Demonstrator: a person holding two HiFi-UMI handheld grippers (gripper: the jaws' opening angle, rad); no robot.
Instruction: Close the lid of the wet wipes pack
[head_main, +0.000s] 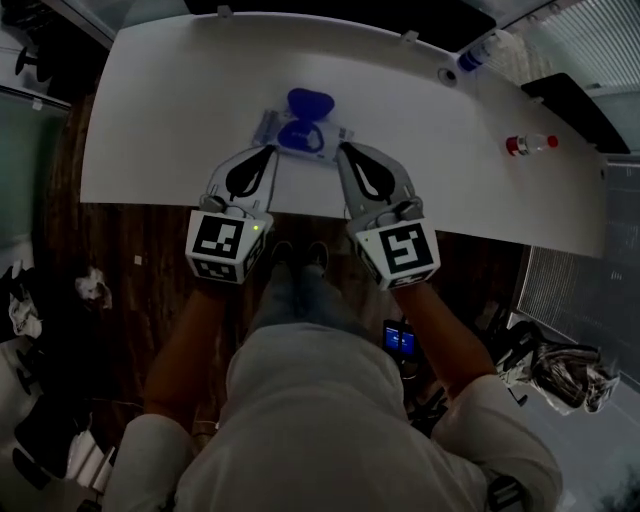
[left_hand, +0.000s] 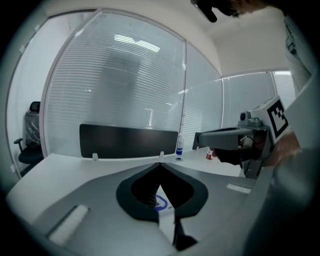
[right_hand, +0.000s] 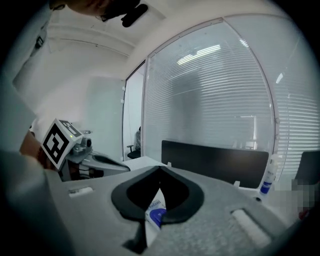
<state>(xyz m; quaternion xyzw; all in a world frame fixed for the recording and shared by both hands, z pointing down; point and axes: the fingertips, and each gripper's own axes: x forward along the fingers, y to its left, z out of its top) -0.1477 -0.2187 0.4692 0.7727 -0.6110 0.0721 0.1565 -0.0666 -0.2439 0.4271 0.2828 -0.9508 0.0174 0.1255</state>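
Blue-lidded pack sits between left gripper, right gripper.

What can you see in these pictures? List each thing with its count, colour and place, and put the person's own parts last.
table: one, white, across the head view's top.
wet wipes pack: one, white, near table edge between the grippers.
lid: one, blue, flipped open behind the pack.
blue-labelled bottle: one, clear, upright at the far edge.
red-capped bottle: one, clear, on the table's right.
left gripper: one, grey, jaws together, at the pack's left end.
right gripper: one, grey, jaws together, at the pack's right end.
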